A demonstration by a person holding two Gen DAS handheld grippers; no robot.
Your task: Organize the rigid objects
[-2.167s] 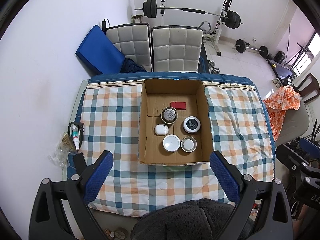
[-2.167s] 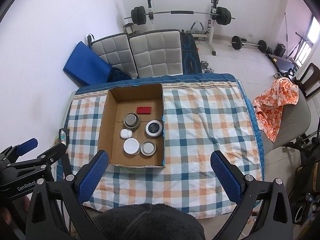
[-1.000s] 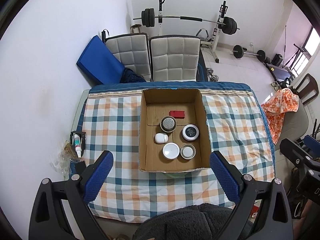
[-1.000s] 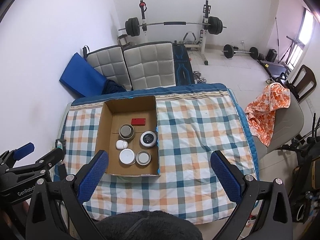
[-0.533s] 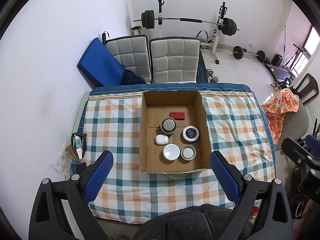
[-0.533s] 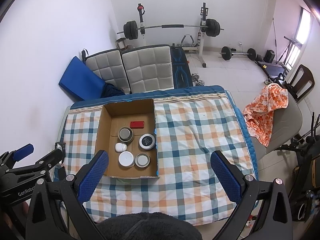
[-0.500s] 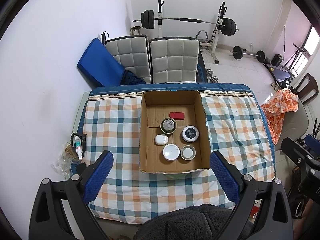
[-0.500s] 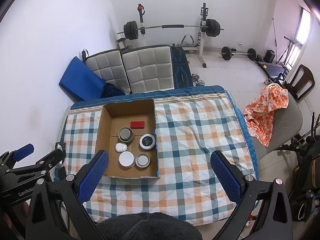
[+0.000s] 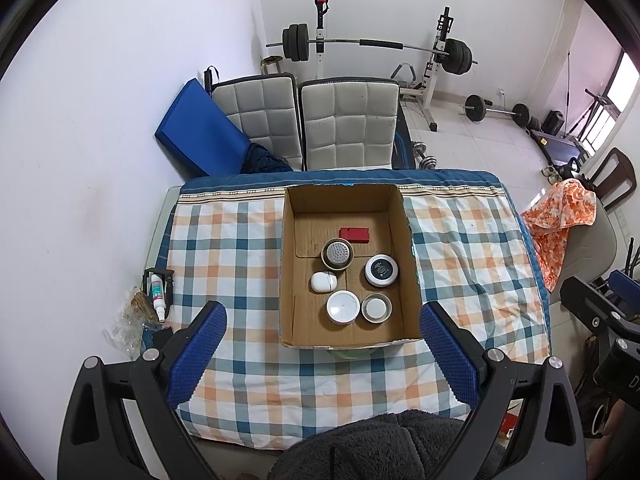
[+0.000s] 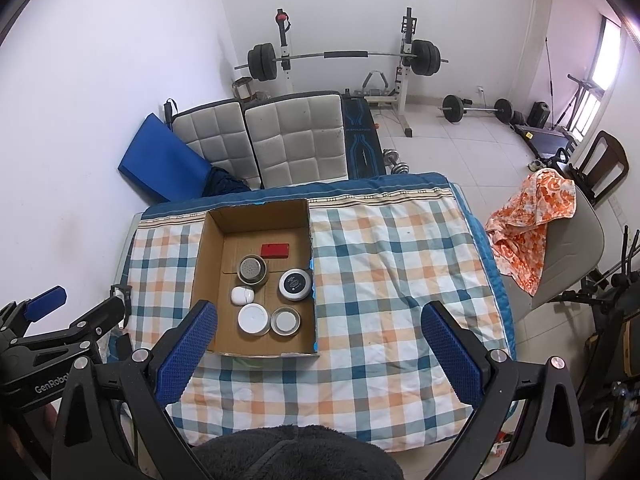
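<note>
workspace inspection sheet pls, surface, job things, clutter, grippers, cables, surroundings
surface: table under a plaid cloth.
job's things: open cardboard box holds a red case, mesh-top tin, white pod, black-lid jar, white lid, small grey tin.
clutter: tube in a black holder at the table's left edge.
grippers: left gripper and right gripper open, fingers apart, holding nothing, above the table.
cables: nothing seen.
surroundings: two padded chairs, barbell rack, orange cloth on a chair.
</note>
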